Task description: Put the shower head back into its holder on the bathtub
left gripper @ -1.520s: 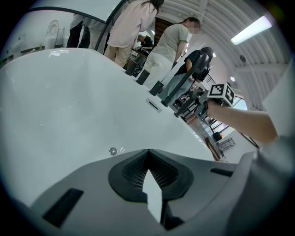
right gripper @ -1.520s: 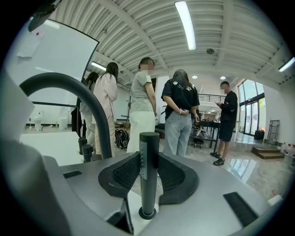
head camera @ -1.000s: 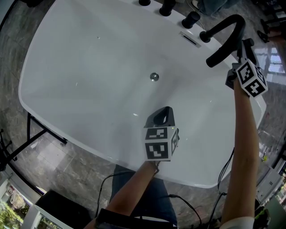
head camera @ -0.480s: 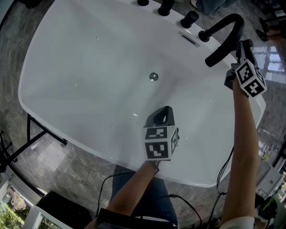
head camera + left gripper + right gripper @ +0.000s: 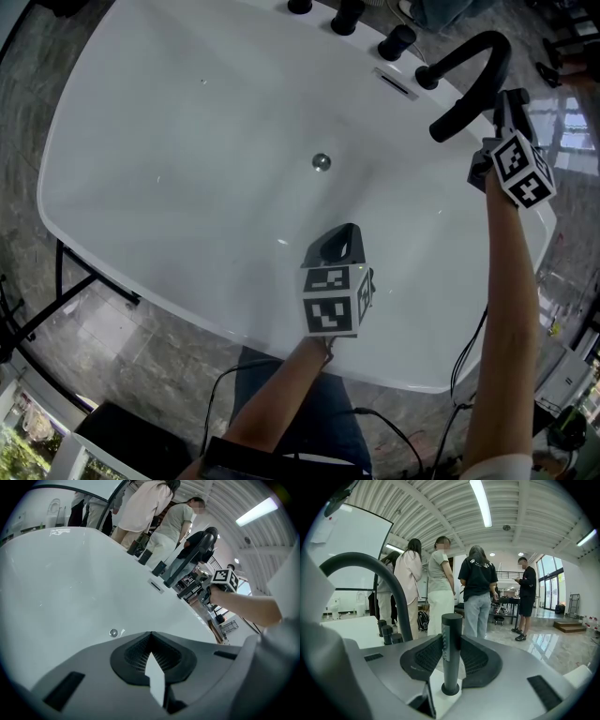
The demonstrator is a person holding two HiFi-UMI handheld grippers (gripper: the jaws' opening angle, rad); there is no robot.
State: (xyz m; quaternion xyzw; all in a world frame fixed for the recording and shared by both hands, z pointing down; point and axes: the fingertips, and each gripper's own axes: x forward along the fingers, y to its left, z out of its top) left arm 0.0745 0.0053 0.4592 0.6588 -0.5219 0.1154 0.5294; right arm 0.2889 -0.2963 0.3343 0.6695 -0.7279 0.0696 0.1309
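Right gripper [image 5: 451,639]: up at the far right rim of the bathtub [image 5: 187,169], jaws closed on the shower head [image 5: 452,667], one pad against each side of it.
Shower head: a dark grey stick, standing upright between those jaws, its foot down in the round holder [image 5: 451,689] on the white rim.
Left gripper [image 5: 343,234]: hanging over the near side of the tub, angled down towards the basin, jaws narrowed right together with nothing in them.
Spout [image 5: 473,66]: black and curved, arching over the far right rim, just left of the right gripper.
Knobs [image 5: 398,40]: black, in a row along the far rim, left of the spout.
Drain [image 5: 322,162]: a small metal disc in the middle of the basin, beyond the left gripper.
People [image 5: 478,592]: several standing in the room beyond the tub.
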